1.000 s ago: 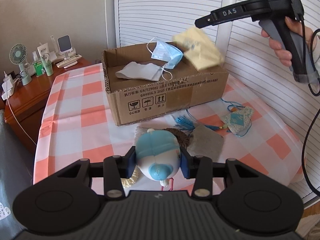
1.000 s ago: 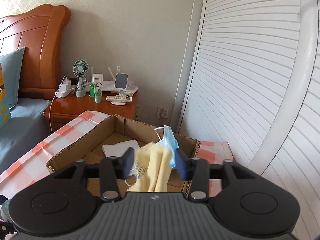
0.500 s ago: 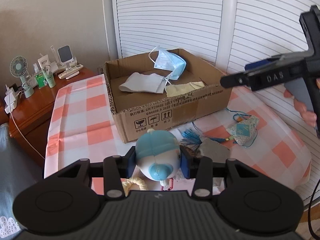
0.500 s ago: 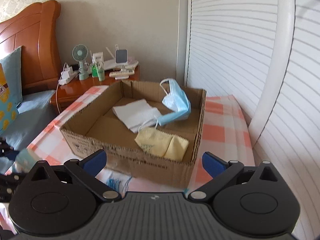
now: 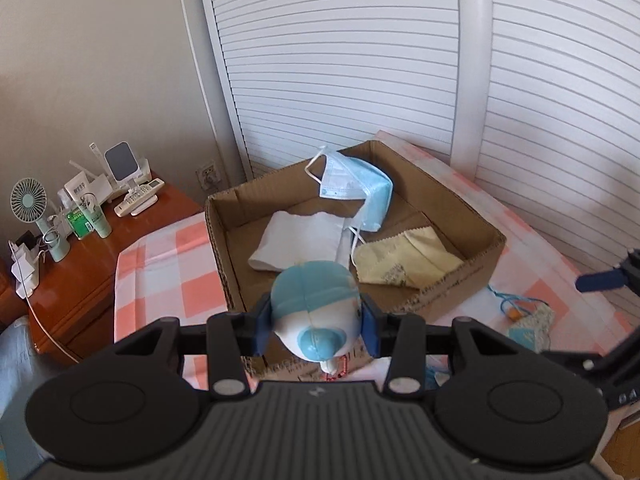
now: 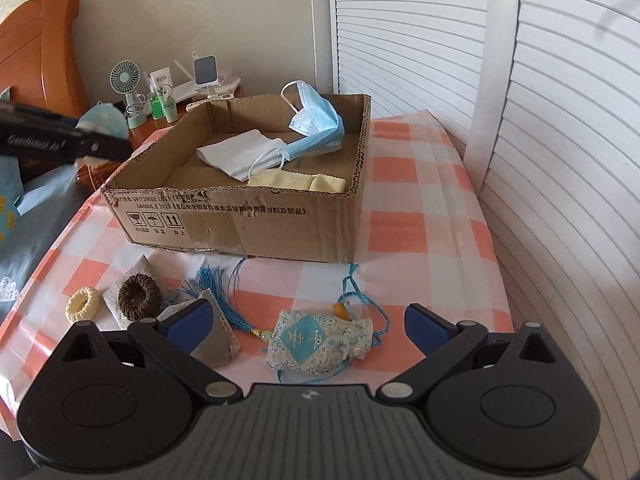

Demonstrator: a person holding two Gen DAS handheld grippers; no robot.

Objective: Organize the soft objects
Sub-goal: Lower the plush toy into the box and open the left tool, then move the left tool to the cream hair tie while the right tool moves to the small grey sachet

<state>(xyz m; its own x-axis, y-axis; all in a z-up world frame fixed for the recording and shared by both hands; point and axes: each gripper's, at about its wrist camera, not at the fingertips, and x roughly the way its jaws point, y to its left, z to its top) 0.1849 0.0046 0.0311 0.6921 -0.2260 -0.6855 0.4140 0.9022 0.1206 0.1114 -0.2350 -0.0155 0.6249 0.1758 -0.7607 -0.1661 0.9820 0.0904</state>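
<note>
Above the cardboard box [image 5: 460, 216], left gripper [image 5: 316, 322] clamps the plush toy [image 5: 314, 312], right gripper [image 6: 308, 320] spread empty over the sachet [image 6: 316, 340]; an early release risks the toy striking the near wall and tumbling outside

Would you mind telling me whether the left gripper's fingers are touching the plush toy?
Touching: in the left wrist view both fingers press against the sides of the plush toy, no gap visible.

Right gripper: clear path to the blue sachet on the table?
Probably yes. The right gripper is open with the sachet lying right below its fingers, nothing on top of it.
</note>
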